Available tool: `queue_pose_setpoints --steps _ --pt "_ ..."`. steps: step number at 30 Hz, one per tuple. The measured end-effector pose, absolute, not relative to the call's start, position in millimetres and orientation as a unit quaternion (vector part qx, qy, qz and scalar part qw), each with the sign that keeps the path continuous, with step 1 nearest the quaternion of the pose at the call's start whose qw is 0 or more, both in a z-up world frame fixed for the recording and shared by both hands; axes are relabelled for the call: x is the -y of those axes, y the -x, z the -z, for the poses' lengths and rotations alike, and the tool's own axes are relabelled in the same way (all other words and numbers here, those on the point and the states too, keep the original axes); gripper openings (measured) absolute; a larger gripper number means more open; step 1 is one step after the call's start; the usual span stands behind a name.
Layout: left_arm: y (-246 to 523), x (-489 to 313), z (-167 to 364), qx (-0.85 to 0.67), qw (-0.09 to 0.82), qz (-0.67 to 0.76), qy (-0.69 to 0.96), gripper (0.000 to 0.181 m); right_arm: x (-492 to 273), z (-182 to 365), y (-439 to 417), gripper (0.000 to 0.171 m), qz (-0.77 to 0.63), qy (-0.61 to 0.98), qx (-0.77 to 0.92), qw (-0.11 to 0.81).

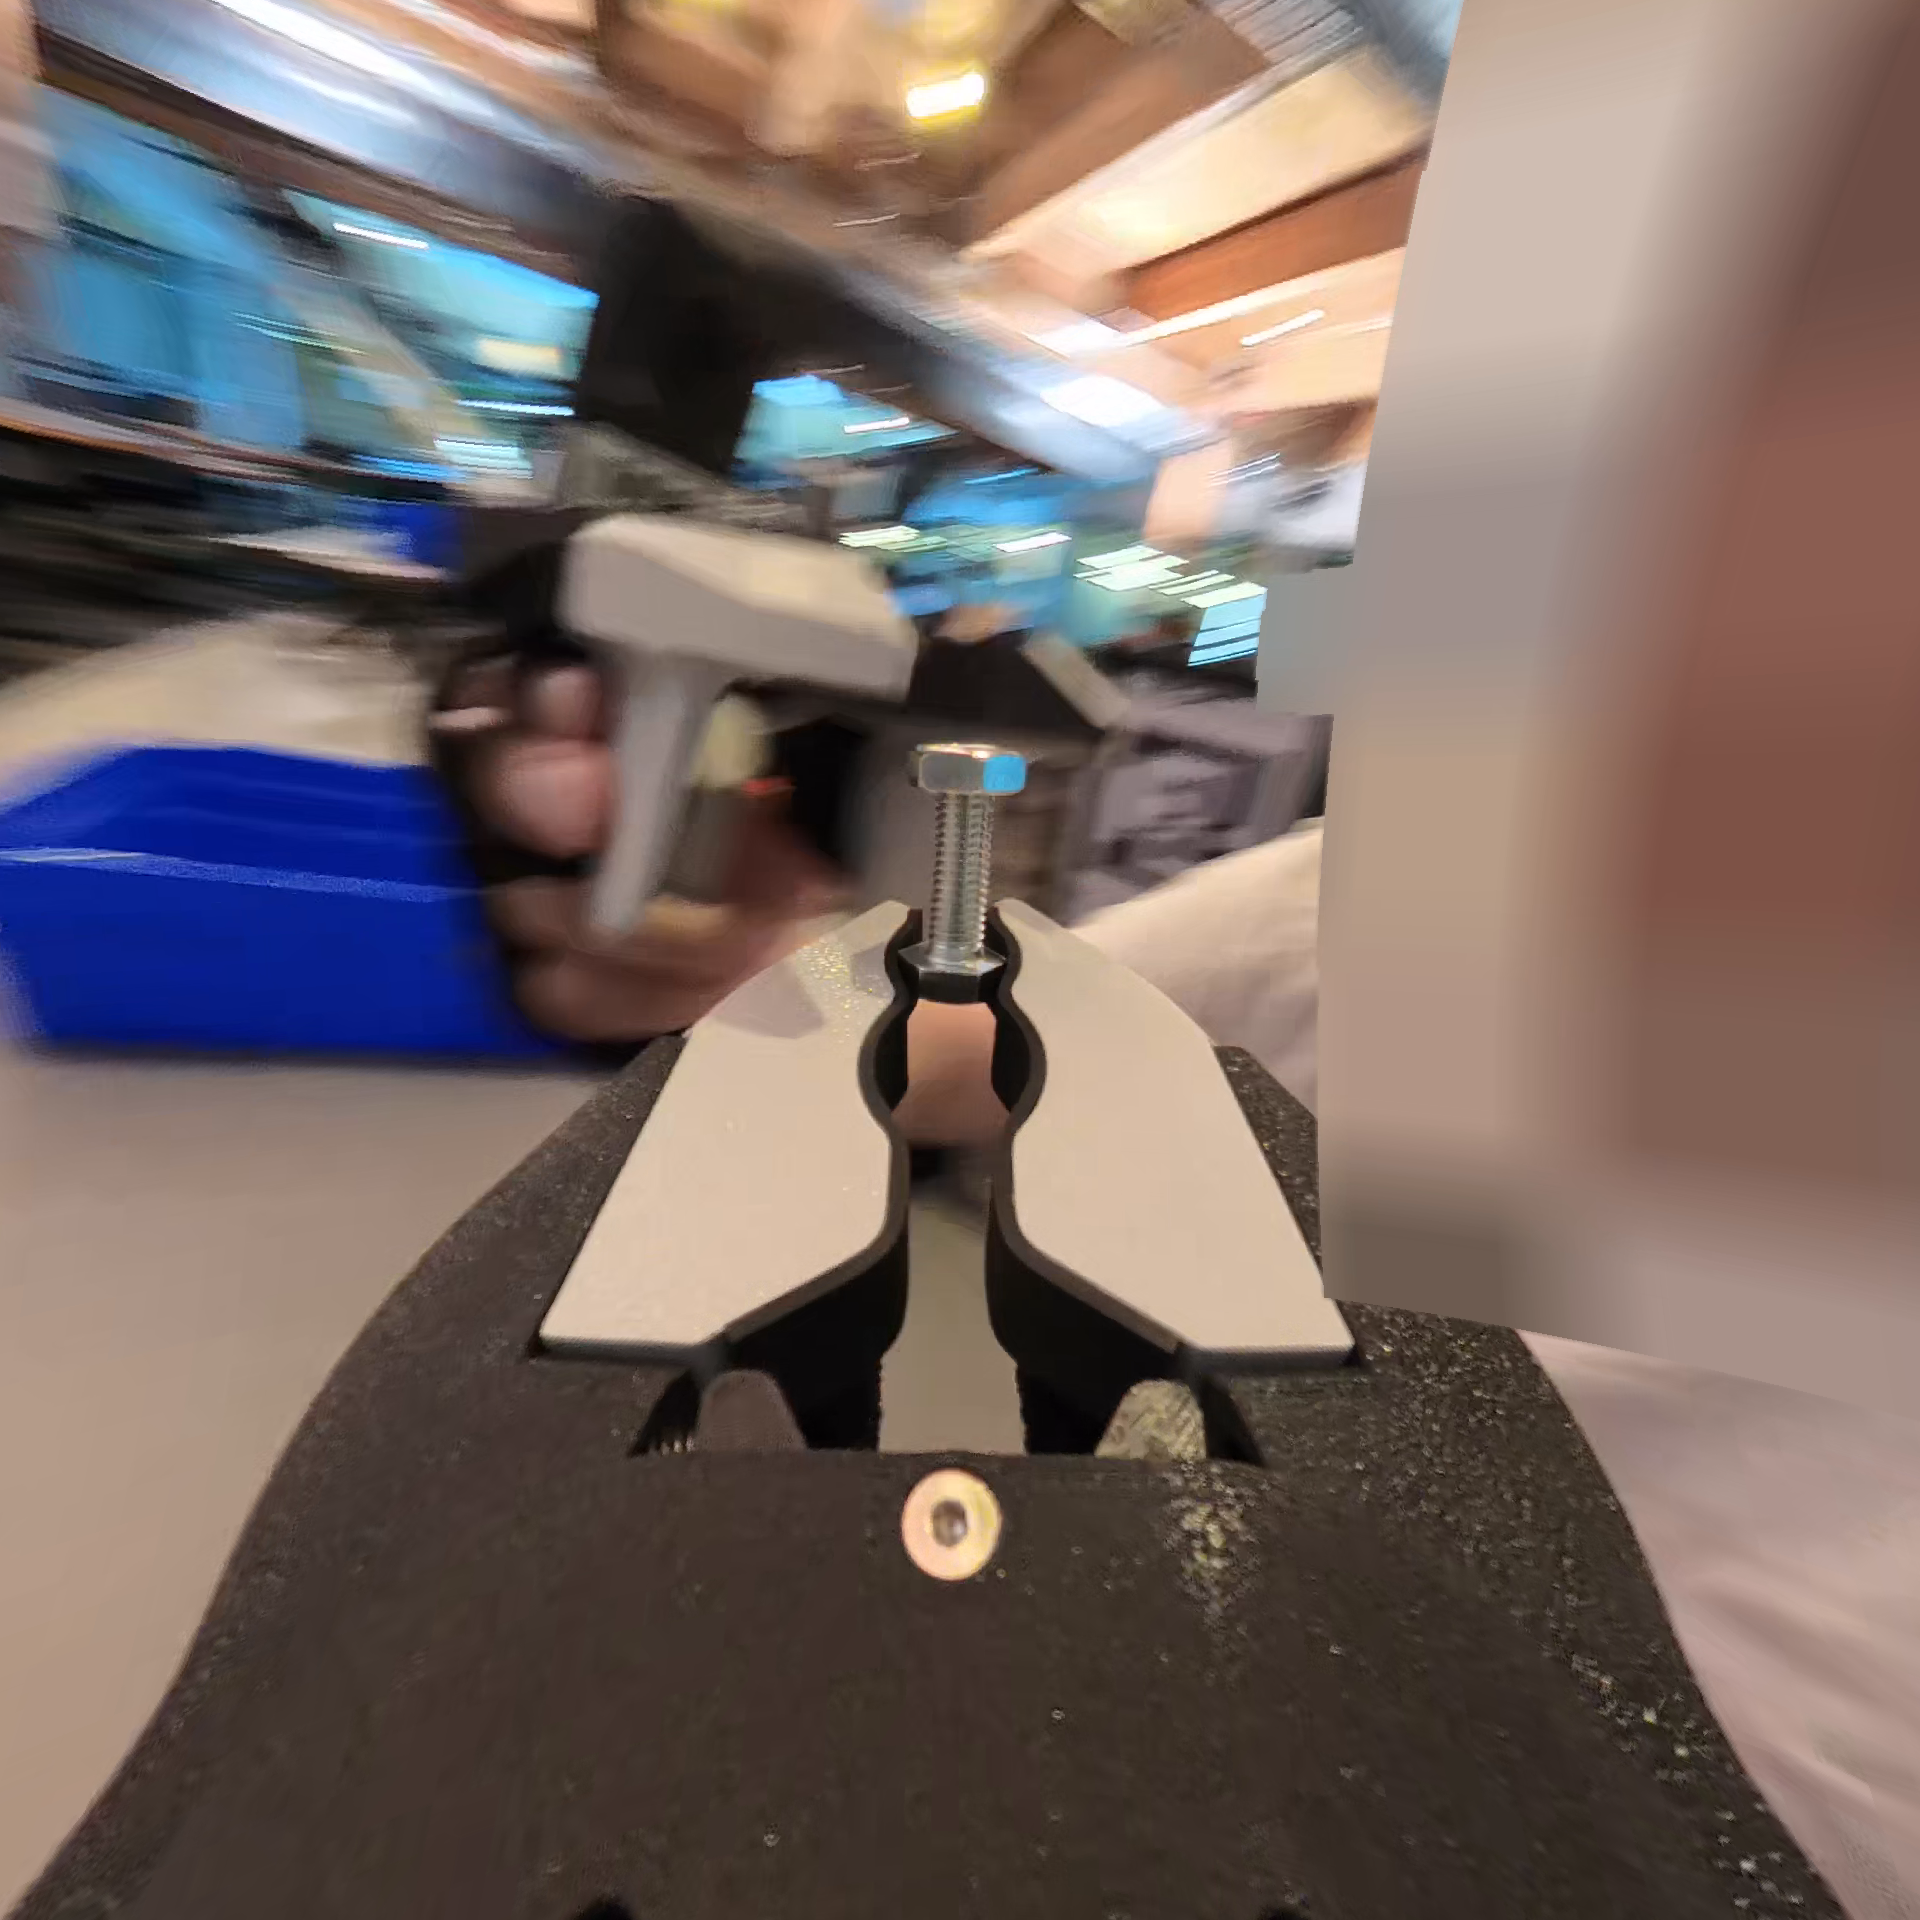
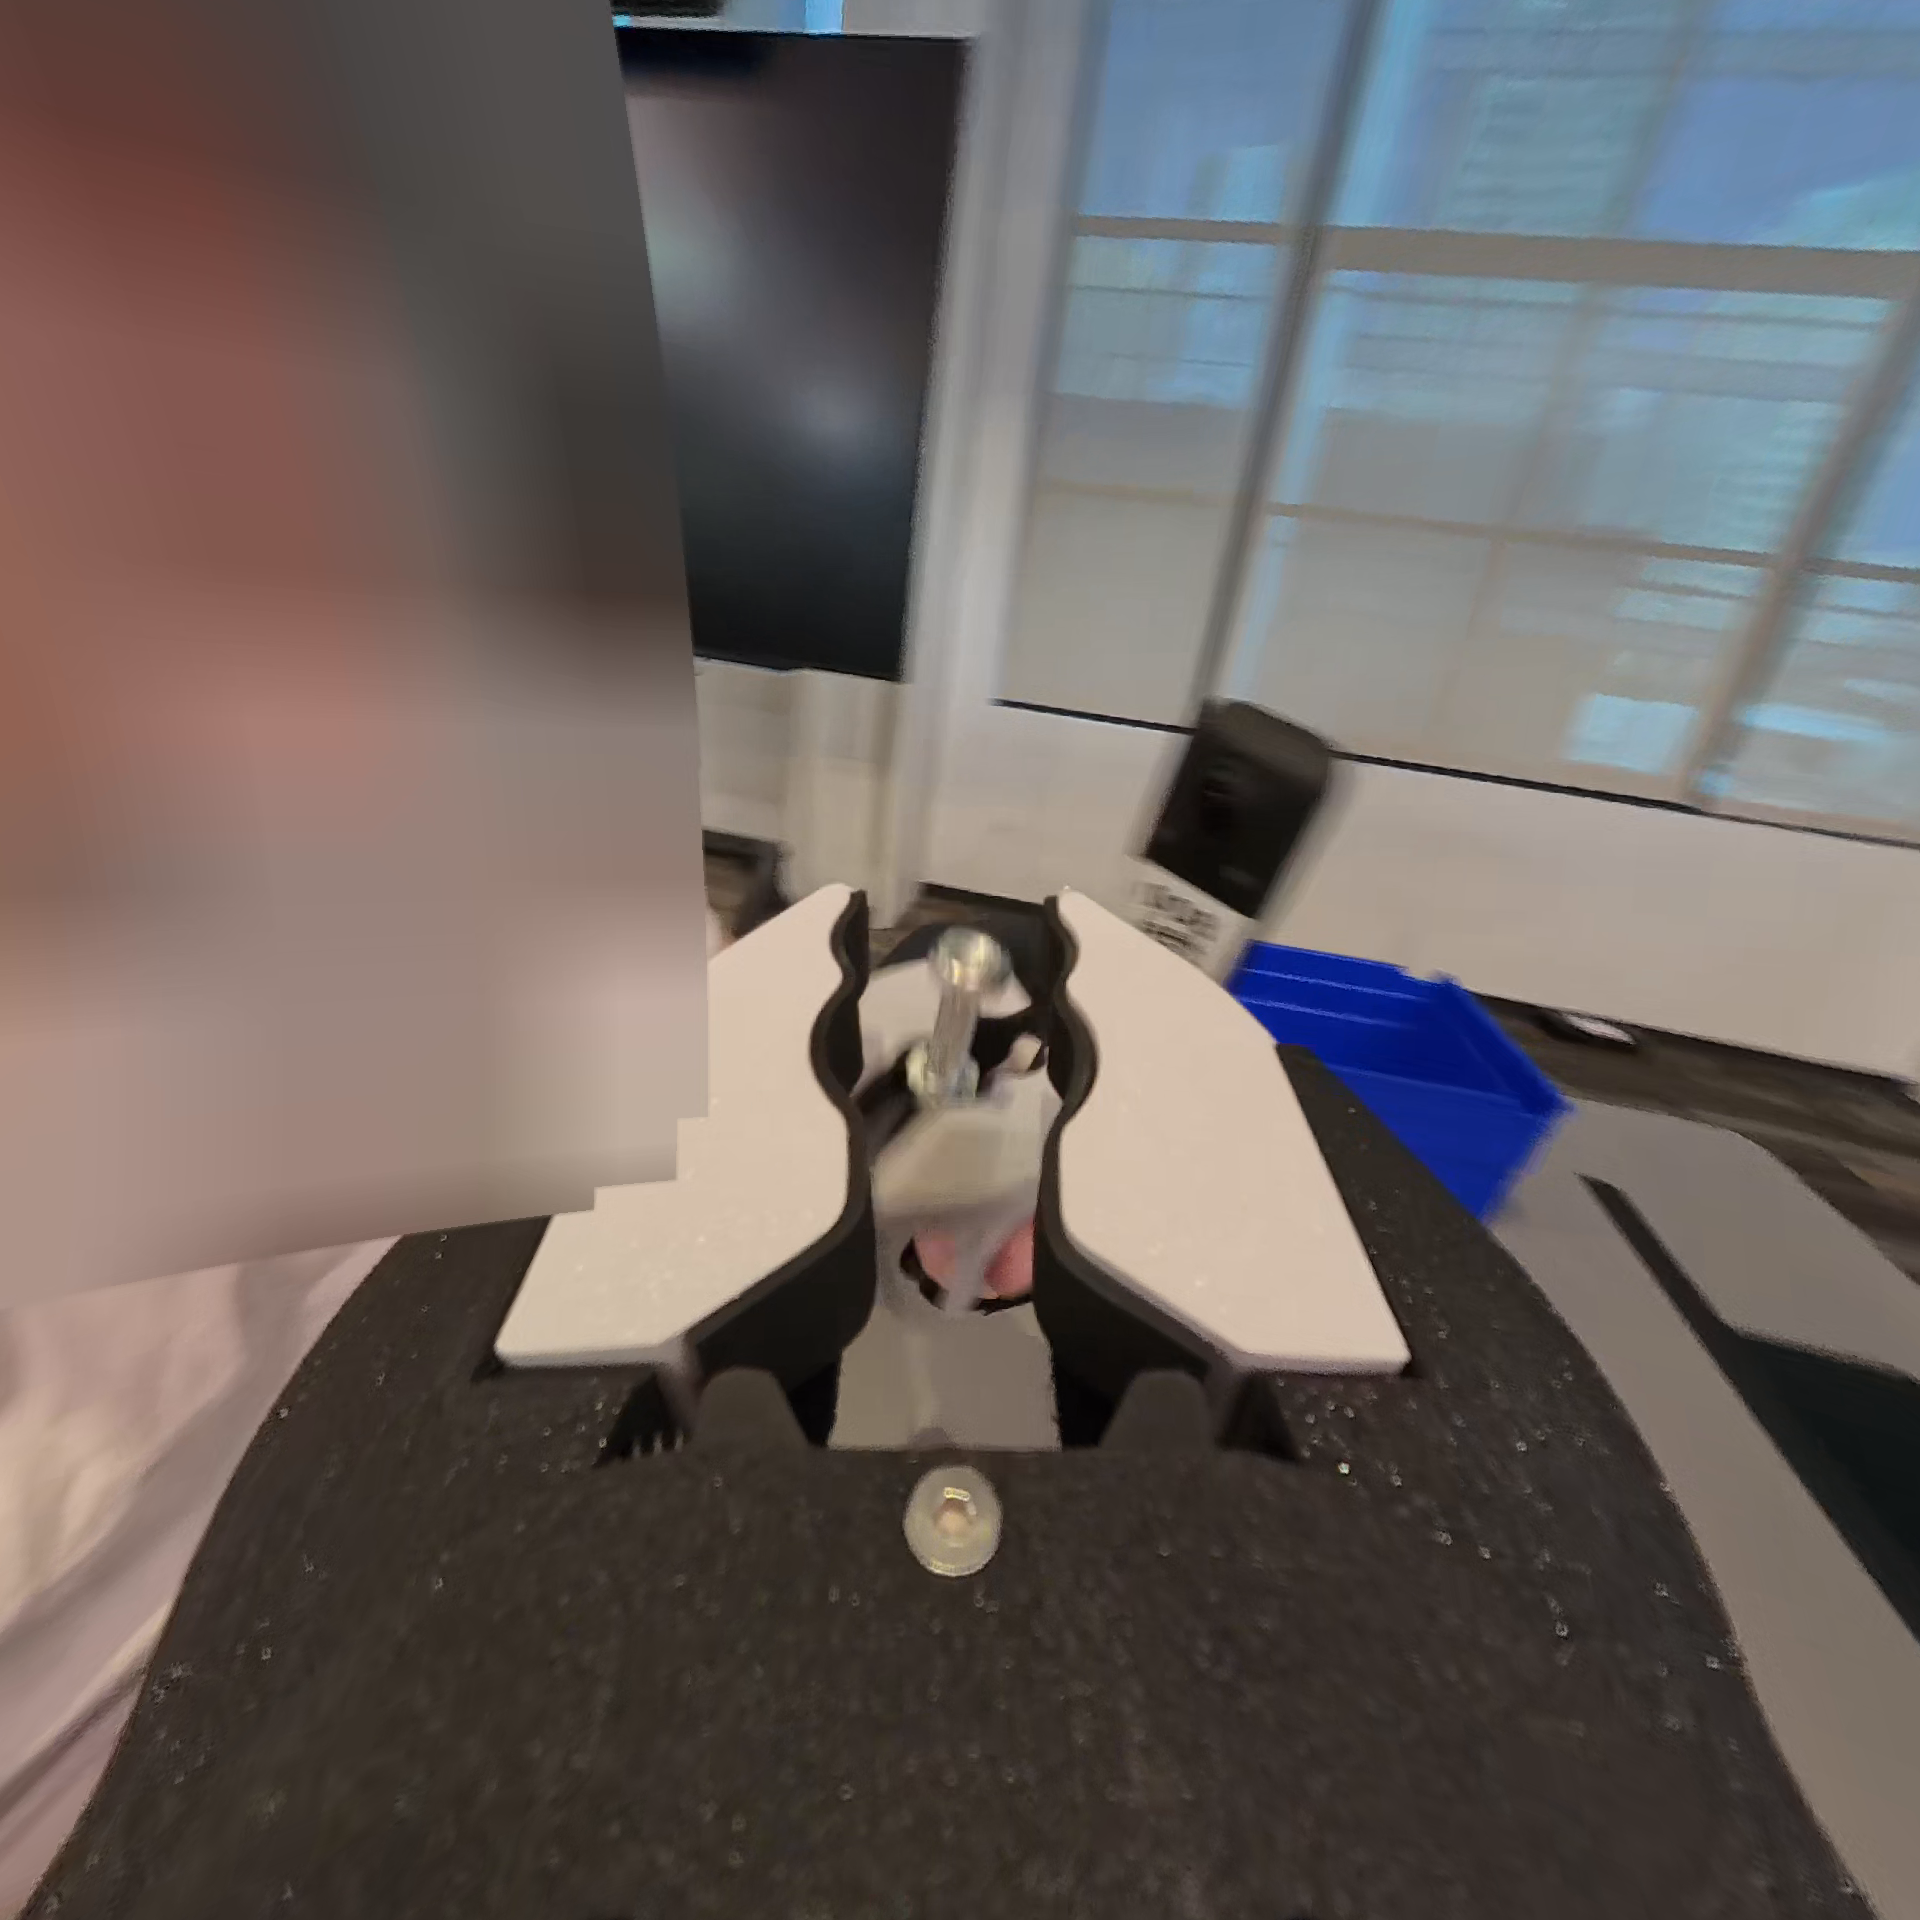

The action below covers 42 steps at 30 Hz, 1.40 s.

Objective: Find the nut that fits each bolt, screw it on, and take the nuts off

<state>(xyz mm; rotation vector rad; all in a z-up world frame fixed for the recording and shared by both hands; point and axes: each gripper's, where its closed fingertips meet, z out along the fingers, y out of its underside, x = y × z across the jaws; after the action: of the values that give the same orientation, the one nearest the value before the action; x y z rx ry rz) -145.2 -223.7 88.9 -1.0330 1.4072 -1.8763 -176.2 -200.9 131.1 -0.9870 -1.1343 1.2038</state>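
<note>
Left gripper (image 1: 951, 961): your fingers are pinched on a hex nut (image 1: 951, 961) at their tips, so the tongs are narrow and holding.
Bolt (image 1: 964, 842): a zinc-plated, threaded bolt stands upright out of that nut, its hex head at the top, above your fingertips. In the right wrist view the same bolt (image 2: 954, 1013) shows small and blurred, far off between the right fingers.
Right gripper (image 2: 954, 914): your fingers stand apart with nothing between them; the gap frames the left gripper (image 2: 961, 1153) beyond, and the tips do not touch the bolt.
Right gripper seen from the left (image 1: 634, 894): it is to the left and farther off than the bolt, blurred, held in your hand (image 1: 561, 852).
Blue bin (image 1: 229, 894): it sits on the grey table (image 1: 260, 1195), far left in the left wrist view; in the right wrist view the bin (image 2: 1403, 1060) is to the right of the fingers.
Surroundings: a dark screen (image 2: 790, 353) and windows (image 2: 1507, 416) lie far behind, blurred.
</note>
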Motion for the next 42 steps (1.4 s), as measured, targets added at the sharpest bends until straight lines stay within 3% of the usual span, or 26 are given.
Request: queue_pose_setpoints --steps 6,14,21,34,42 --pt "131.2 181.0 -74.5 -0.535 0.5 0.515 0.446 0.01 168.6 -129.4 174.4 0.037 -0.383 0.498 0.445 0.638" --pt "137.0 155.7 -81.0 -0.485 0.591 0.44 0.47 0.01 156.5 -124.5 183.1 0.035 -0.255 0.528 0.42 0.693" --pt "146.4 137.1 -86.4 -0.449 0.632 0.402 0.487 0.01 144.2 -120.1 180.3 0.029 -0.245 0.562 0.377 0.694" --pt "144.9 139.3 -86.0 -0.46 0.634 0.392 0.482 0.01 147.0 -116.3 183.0 0.014 -0.289 0.56 0.391 0.671" --pt "137.1 183.4 -84.7 -0.519 0.473 0.568 0.43 0.01 171.5 -117.3 179.4 0.014 -0.372 0.501 0.484 0.613"
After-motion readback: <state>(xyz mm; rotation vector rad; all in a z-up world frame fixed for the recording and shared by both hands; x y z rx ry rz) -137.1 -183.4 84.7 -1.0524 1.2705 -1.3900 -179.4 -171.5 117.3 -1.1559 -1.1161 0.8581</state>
